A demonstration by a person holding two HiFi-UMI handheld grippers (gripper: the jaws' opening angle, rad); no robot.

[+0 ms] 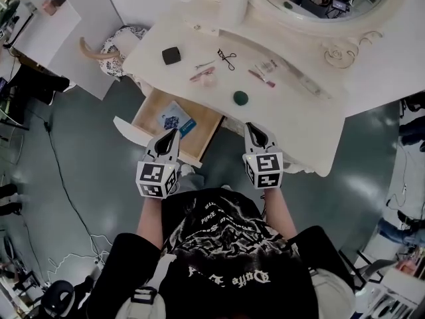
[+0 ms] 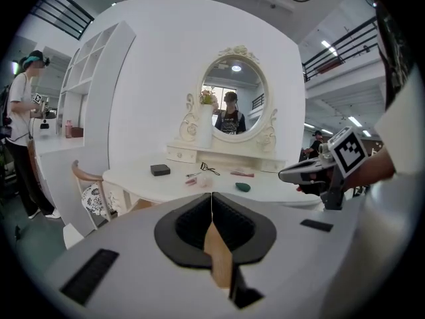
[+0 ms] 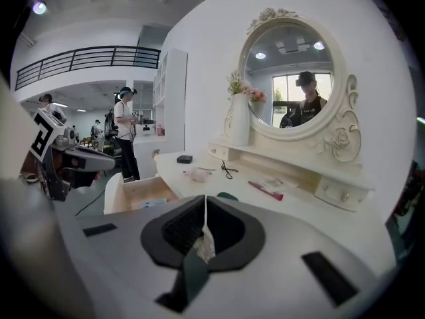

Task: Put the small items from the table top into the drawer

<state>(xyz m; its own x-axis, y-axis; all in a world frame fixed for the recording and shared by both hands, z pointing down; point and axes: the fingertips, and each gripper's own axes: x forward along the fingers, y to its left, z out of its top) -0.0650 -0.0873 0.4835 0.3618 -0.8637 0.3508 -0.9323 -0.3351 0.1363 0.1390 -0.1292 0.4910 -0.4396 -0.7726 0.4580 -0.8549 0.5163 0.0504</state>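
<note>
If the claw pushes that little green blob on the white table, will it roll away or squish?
The green blob looks rounded and low, so a push would probably make it slide or rock rather than roll far. It is small, so it is likely light. I can't tell from here whether it squishes.

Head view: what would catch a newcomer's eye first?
The open drawer juts from under the white vanity table, a blue card inside. Small items lie scattered on top: a black box at left, a green oval piece nearer the front. The left gripper and right gripper hover shut and empty before the table.
</note>
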